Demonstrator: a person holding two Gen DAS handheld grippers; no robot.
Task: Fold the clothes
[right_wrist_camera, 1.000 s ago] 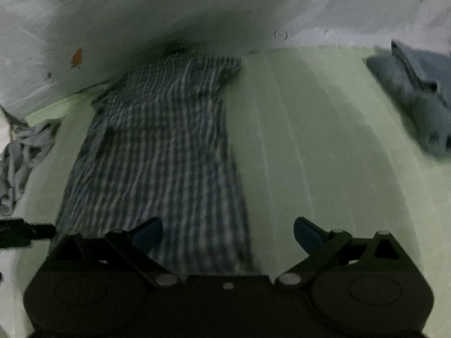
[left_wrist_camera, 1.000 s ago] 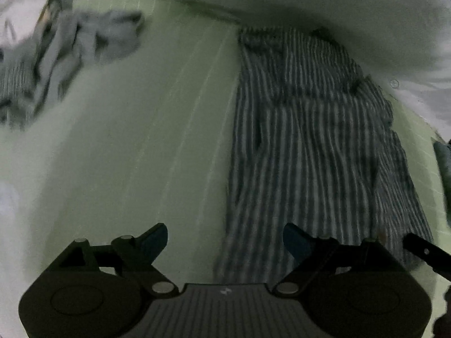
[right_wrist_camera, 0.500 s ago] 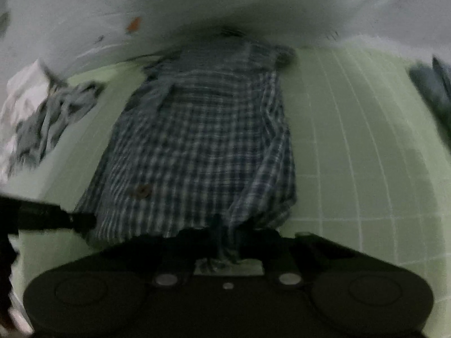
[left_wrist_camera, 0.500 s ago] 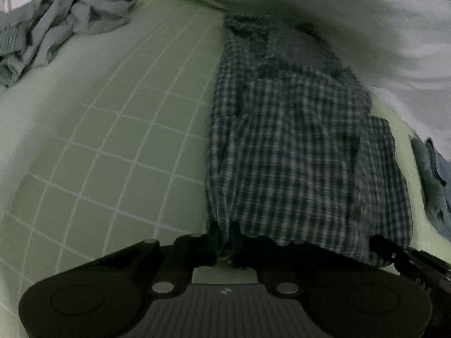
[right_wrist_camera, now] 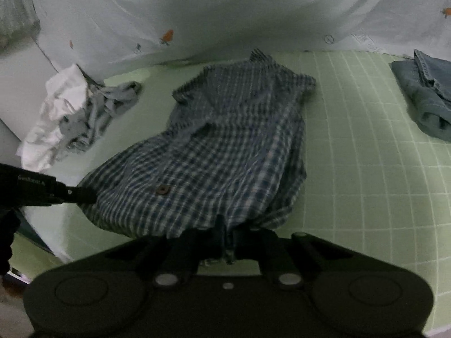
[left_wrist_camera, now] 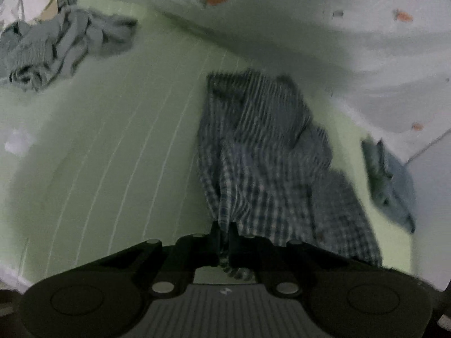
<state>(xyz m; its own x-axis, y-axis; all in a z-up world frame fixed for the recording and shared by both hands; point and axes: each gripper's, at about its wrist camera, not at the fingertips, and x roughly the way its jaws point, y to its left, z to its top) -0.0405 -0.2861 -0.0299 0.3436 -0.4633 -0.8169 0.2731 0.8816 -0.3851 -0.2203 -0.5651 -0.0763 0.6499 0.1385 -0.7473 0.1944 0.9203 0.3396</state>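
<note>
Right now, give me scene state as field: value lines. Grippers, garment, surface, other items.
left gripper: shut on plaid shirt hem
right gripper: shut on plaid shirt hem
plaid shirt: near hem lifted, far end on mat
surface: green grid mat
crumpled grey garment: far left of mat
white cloth: beside grey garment
folded denim: far right of mat

Left claw (left_wrist_camera: 224, 235) and right claw (right_wrist_camera: 225, 233) both clamped on cloth.
</note>
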